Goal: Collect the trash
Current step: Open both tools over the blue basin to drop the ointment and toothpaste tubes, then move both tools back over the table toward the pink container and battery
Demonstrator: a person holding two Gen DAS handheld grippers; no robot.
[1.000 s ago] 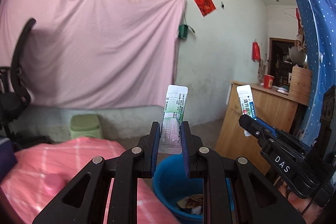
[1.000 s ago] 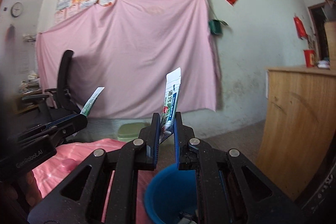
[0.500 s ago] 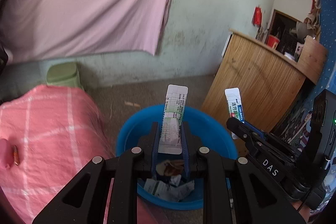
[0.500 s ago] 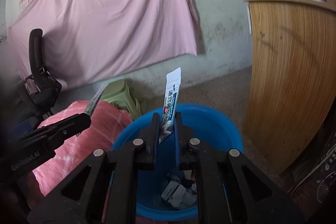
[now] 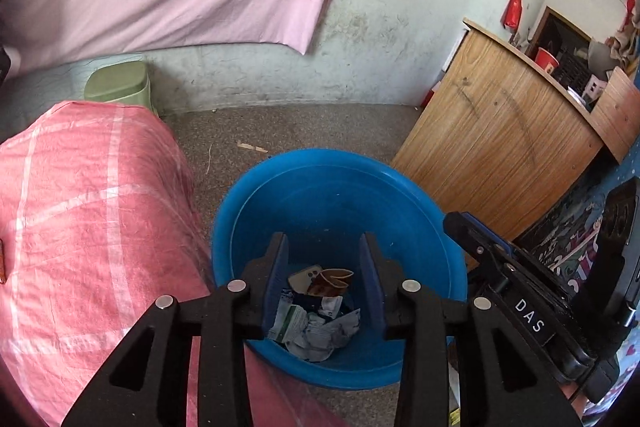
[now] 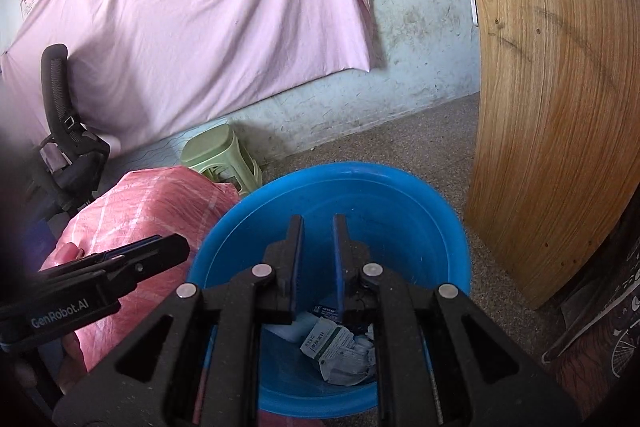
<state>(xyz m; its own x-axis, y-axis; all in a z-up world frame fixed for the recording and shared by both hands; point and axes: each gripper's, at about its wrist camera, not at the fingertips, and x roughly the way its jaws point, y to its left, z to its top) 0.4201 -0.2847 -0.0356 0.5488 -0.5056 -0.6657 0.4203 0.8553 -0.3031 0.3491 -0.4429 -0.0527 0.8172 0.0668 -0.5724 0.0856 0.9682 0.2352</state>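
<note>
Over the blue bucket [image 5: 340, 187] of trash [image 5: 316, 323], the left gripper [image 5: 324, 279] is opening empty, the right gripper [image 6: 318, 263] stands slightly parted and empty; next likely fetching more litter.

A round blue plastic tub [image 5: 340, 187], smooth and slightly glossy, holds crumpled printed paper and foil wrappers [image 5: 316, 323]. Two matt black plastic grippers, the left gripper [image 5: 323, 281] and the right gripper [image 6: 317, 259], have dull blue pads and small shiny metal pins. A pink checked woven cloth [image 5: 92, 227] looks creased and matt. The curved wood-grain cabinet [image 6: 556, 131] has a smooth satin face. The speckled stone floor [image 5: 304, 127] appears rough, the pale green plastered wall [image 5: 400, 27] stained and chalky.
</note>
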